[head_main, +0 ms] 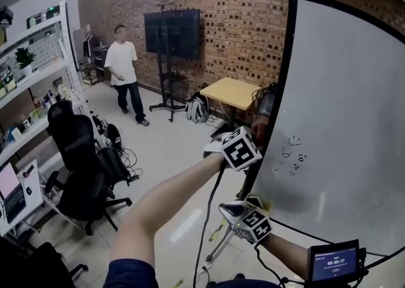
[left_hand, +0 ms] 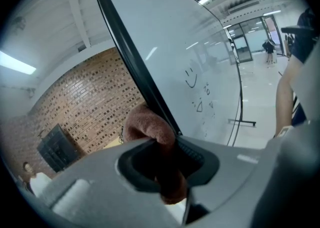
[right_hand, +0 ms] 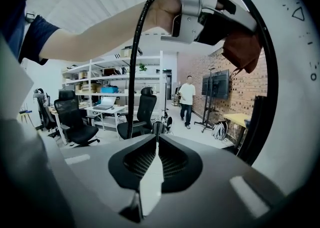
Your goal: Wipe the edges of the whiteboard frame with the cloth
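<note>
The whiteboard [head_main: 342, 103] stands at the right, with a few small marks on it. Its black frame [head_main: 278, 90] runs down the left side. My left gripper [head_main: 253, 138] is against that left edge, shut on a brown cloth [left_hand: 150, 129]. In the left gripper view the cloth bulges out of the jaws and touches the frame [left_hand: 135, 66]. My right gripper [head_main: 237, 209] hangs lower, beside the frame, with its jaws shut and nothing between them [right_hand: 156, 144]. The right gripper view looks up at the left gripper and the cloth [right_hand: 242, 51] on the frame [right_hand: 270, 71].
A person [head_main: 123, 68] stands at the back near a TV on a stand [head_main: 172, 33]. A wooden table [head_main: 237, 92] and a backpack [head_main: 197, 108] sit behind the board. Black office chairs [head_main: 79, 160] and shelves [head_main: 38, 71] fill the left. A small screen [head_main: 333, 261] shows at bottom right.
</note>
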